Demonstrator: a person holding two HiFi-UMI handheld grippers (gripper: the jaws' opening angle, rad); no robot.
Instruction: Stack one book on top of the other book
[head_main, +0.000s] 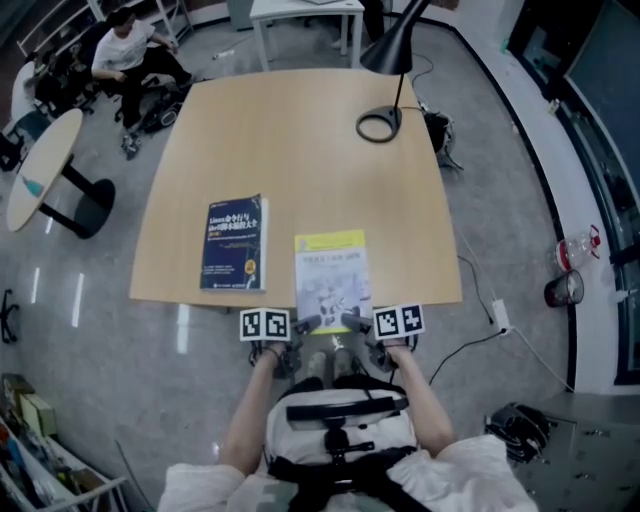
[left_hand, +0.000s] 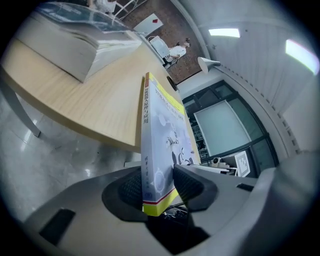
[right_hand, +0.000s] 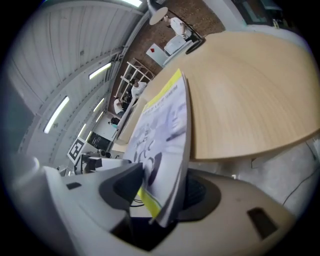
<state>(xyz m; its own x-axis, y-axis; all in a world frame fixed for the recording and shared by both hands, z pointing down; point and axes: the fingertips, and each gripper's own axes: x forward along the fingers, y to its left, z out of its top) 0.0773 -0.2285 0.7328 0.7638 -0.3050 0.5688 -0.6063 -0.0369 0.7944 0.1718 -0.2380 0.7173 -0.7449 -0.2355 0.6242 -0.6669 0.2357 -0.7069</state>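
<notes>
A white-and-yellow book (head_main: 332, 275) lies near the front edge of the wooden table (head_main: 300, 130), its near end sticking out past the edge. My left gripper (head_main: 305, 325) is shut on the near left corner at the spine, and my right gripper (head_main: 355, 322) is shut on the near right corner. In the left gripper view the book (left_hand: 165, 130) stands between the pads of the left gripper (left_hand: 157, 187). In the right gripper view the book (right_hand: 162, 130) sits pinched in the right gripper (right_hand: 162, 187). A thick blue book (head_main: 235, 243) lies flat just to the left, and it also shows as the blue book (left_hand: 85, 45).
A black desk lamp (head_main: 385, 60) stands at the table's far right. A round side table (head_main: 40, 170) and a seated person (head_main: 125, 50) are at the far left. A white table (head_main: 305, 15) stands behind. Cables and a bottle (head_main: 575, 250) lie on the floor to the right.
</notes>
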